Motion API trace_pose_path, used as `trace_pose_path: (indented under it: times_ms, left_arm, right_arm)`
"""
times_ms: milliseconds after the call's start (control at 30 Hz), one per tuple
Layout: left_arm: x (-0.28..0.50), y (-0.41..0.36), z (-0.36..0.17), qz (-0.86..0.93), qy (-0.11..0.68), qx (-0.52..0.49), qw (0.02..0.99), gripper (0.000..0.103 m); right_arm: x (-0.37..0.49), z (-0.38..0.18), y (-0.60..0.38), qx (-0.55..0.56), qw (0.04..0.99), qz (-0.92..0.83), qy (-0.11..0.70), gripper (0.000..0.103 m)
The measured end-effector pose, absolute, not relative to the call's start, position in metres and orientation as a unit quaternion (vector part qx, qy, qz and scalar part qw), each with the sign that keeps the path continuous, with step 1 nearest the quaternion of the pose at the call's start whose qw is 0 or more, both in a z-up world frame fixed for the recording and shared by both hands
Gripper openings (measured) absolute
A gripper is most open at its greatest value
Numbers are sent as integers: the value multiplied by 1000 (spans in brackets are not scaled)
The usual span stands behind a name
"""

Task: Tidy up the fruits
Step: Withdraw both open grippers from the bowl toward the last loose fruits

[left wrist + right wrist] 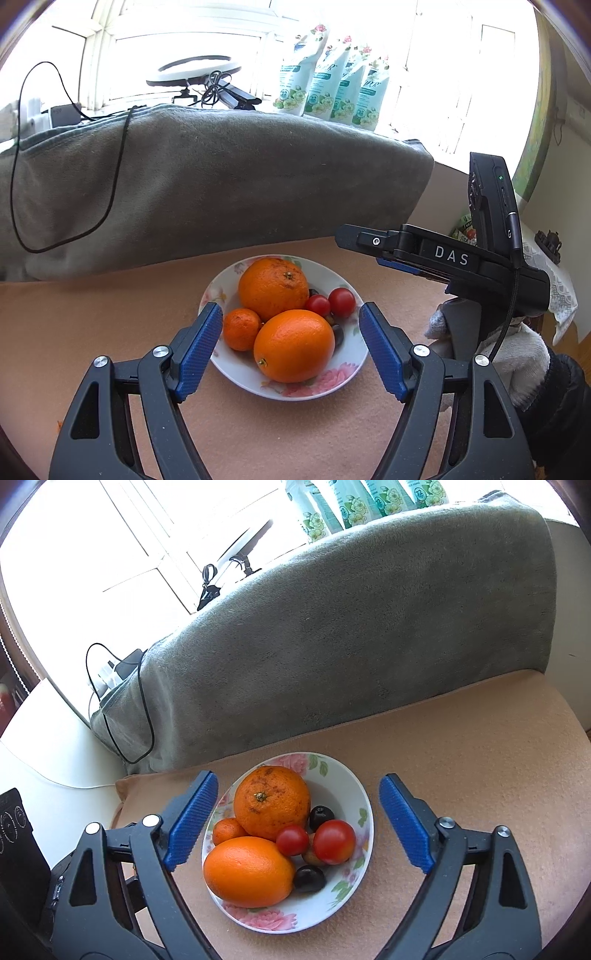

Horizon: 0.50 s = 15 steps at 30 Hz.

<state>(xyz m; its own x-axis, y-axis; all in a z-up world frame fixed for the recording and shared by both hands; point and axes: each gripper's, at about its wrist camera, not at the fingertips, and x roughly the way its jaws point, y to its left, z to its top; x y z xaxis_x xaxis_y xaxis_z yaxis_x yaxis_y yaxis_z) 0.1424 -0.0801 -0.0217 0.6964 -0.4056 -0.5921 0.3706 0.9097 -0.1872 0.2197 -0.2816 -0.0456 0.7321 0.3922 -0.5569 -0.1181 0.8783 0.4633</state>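
Observation:
A white floral bowl (pixel 332 386) (pixel 364 801) sits on a peach cloth. It holds a rough large orange (pixel 273 288) (pixel 271 801), a smooth orange (pixel 293 345) (pixel 249 871), a small mandarin (pixel 242 328) (pixel 227 830), two cherry tomatoes (pixel 341 302) (pixel 334 842) and some dark small fruits (pixel 309 878). My left gripper (pixel 291 308) hovers on the near side of the bowl, open, its blue pads (pixel 201 350) wide of the fruit and touching nothing. My right gripper (pixel 297 779) (pixel 360 247) is also open and empty, to the right of the bowl in the left wrist view.
A grey blanket (pixel 207 184) drapes a raised back behind the bowl, with a black cable (pixel 114 192) hanging over it. Floral pouches (pixel 332 92) stand on the sill beyond. A white-gloved hand (pixel 517 354) holds the right gripper. The peach cloth (pixel 461 746) extends to the right of the bowl.

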Motion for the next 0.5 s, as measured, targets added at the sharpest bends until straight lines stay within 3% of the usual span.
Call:
trace_pose_path:
  times_ms: [500]
  left_arm:
    - [109, -39, -17, -176, 313, -35, 933, 76]
  right_arm:
    - [201, -29, -235, 83, 923, 108, 360, 99]
